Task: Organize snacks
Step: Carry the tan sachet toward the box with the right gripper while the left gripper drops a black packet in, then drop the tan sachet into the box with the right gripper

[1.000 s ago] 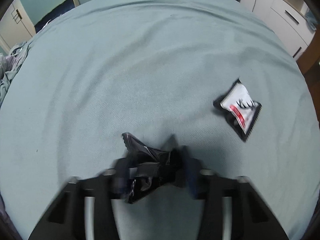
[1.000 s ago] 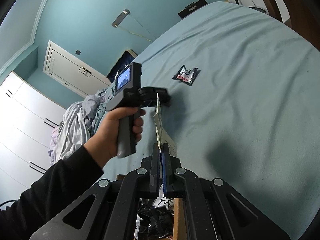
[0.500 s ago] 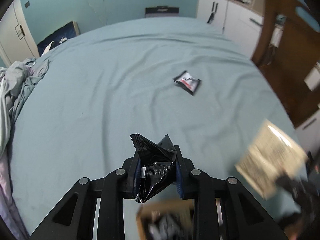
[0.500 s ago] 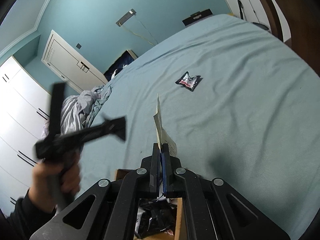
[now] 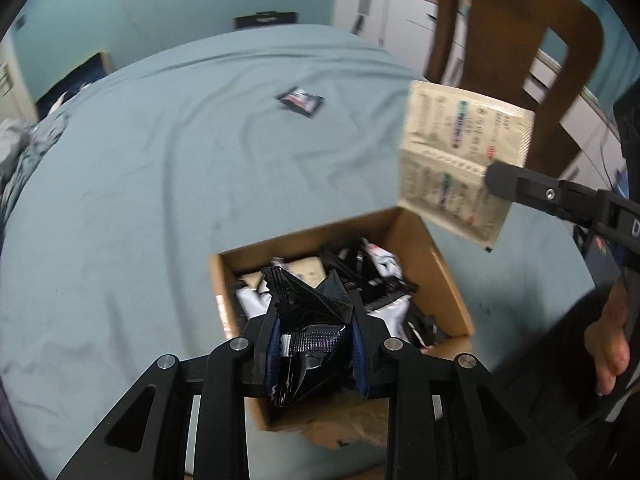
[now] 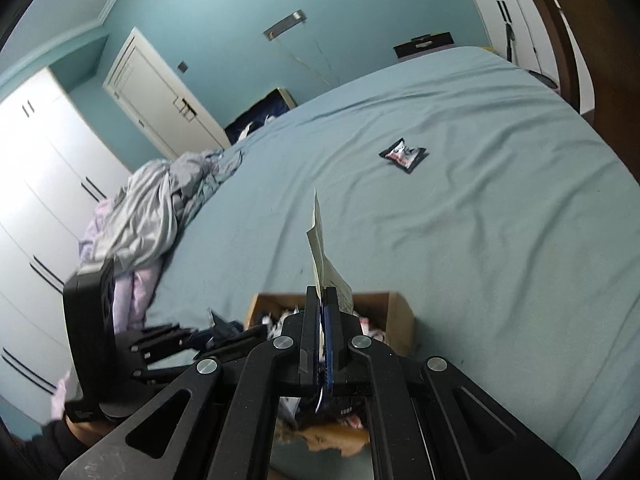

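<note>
My left gripper (image 5: pixel 314 316) is shut on a crumpled black snack packet (image 5: pixel 308 312) and holds it above an open cardboard box (image 5: pixel 442 276) filled with several black and white snack packets. My right gripper (image 6: pixel 322 300) is shut on a flat beige sachet (image 6: pixel 320 256), seen edge-on; the sachet also shows in the left wrist view (image 5: pixel 460 156), above the box's far right corner. The box shows in the right wrist view (image 6: pixel 396 312) just below the fingers. One black, white and red snack packet (image 5: pixel 301 100) lies alone on the teal bed sheet; it also shows in the right wrist view (image 6: pixel 404 154).
The teal bed sheet (image 5: pixel 160 184) spreads wide around the box. A pile of grey and lilac bedding (image 6: pixel 152 208) lies at the bed's left. A wooden chair (image 5: pixel 516 40) stands at the right. White wardrobes (image 6: pixel 40 184) and a door (image 6: pixel 156 100) line the left wall.
My left gripper has swung back from the sheet with the black packet to above the box. My right gripper with the sachet has barely moved.
</note>
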`<state>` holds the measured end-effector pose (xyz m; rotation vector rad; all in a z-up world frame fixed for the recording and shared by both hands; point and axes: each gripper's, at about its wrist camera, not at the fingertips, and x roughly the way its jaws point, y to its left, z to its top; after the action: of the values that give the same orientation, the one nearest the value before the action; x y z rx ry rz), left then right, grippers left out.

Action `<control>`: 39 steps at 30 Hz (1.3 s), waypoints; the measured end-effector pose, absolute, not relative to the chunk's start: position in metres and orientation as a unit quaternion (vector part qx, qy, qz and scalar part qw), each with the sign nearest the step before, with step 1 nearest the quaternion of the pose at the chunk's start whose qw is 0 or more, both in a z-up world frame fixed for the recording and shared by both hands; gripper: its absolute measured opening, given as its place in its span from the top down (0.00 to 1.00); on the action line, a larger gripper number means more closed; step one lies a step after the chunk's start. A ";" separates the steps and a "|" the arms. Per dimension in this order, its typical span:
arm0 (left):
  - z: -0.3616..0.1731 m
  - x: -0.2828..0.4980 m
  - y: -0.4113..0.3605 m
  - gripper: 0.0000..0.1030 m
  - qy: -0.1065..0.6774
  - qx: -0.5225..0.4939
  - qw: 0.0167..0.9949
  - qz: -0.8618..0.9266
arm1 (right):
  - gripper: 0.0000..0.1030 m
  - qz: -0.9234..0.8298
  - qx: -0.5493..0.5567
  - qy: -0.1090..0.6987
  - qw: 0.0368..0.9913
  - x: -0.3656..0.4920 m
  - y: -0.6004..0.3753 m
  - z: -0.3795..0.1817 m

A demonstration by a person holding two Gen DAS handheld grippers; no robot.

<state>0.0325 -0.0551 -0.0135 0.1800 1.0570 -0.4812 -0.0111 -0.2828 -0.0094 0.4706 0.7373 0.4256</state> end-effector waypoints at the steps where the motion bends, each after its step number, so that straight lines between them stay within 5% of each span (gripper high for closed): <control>1: -0.011 0.033 -0.059 0.66 0.492 0.090 0.835 -0.230 | 1.00 0.203 0.219 0.353 0.887 -0.013 -0.281 -0.009; 4: -0.002 0.032 -0.063 0.21 0.465 0.099 0.851 -0.222 | 1.00 0.197 0.203 0.350 0.893 -0.017 -0.275 -0.005; 5: 0.002 0.031 -0.061 0.18 0.450 0.100 0.861 -0.215 | 1.00 0.195 0.202 0.352 0.893 -0.018 -0.274 -0.004; 21: -0.005 0.054 -0.006 0.18 0.475 0.002 0.872 -0.116 | 0.99 0.213 0.170 0.383 0.883 -0.012 -0.242 -0.003; 23: -0.005 0.050 -0.009 0.18 0.473 0.016 0.874 -0.115 | 0.94 0.217 0.182 0.407 0.869 -0.005 -0.241 -0.009; 27: -0.003 0.048 -0.015 0.18 0.466 0.033 0.876 -0.119 | 0.44 0.210 0.203 0.422 0.858 0.002 -0.249 -0.009; 28: -0.003 0.047 -0.015 0.18 0.465 0.035 0.876 -0.119 | 0.38 0.207 0.209 0.418 0.860 0.003 -0.252 -0.007; 39: -0.008 0.052 -0.015 0.18 0.477 0.039 0.872 -0.107 | 0.37 0.118 0.216 0.407 0.880 0.016 -0.286 0.009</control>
<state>0.0517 -0.0148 -0.0078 0.0812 0.9971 -0.2233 0.0164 -0.2859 0.0090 0.4498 0.8479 0.2461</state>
